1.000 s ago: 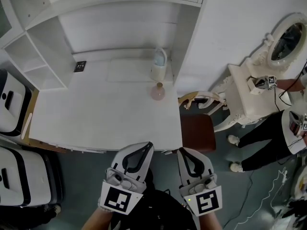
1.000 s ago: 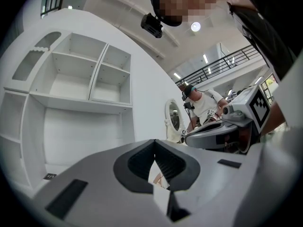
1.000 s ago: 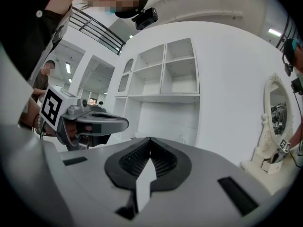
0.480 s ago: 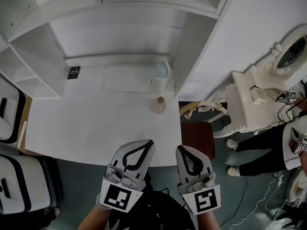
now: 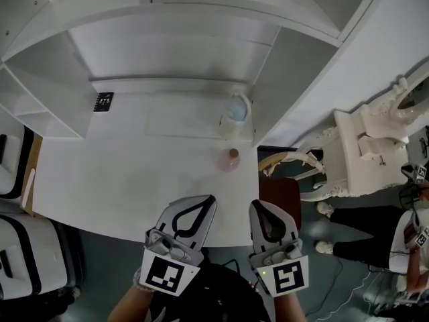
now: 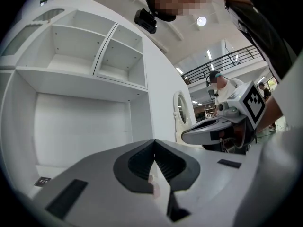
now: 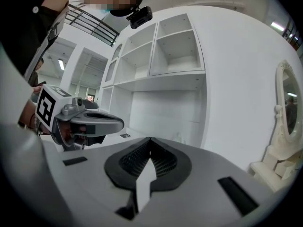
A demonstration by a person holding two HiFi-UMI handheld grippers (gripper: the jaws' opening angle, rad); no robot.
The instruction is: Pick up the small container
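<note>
White covers nearly everything here: a white desk [image 5: 134, 173] with white shelves above it, so the small container [image 5: 228, 158] stands out only faintly, a pinkish little pot with a brownish top. It sits on the desk close to the desk's right edge, about halfway between front and back. Just behind it, in the desk's back right corner, stands a taller pale jug [image 5: 236, 112], apart from the pot but not by much. A small dark tag [image 5: 102, 101] lies well away toward the desk's back left. The person holds both tools over the desk's front edge. The left gripper [image 5: 206, 203] has its jaws pressed fully together with nothing between them, and the right gripper [image 5: 260, 208] is likewise closed tight and empty. Neither touches the pot, and the right one is the nearer. The worry, I think, is that closed jaws arriving at the pot will simply push it. A shove sideways could send it off the desk's right edge toward the brown chair seat [image 5: 279, 196] beside the desk, and a shove forward could knock it into the jug. The pot looks small and rounded, so an off-centre pinch may also squirt it out.
</note>
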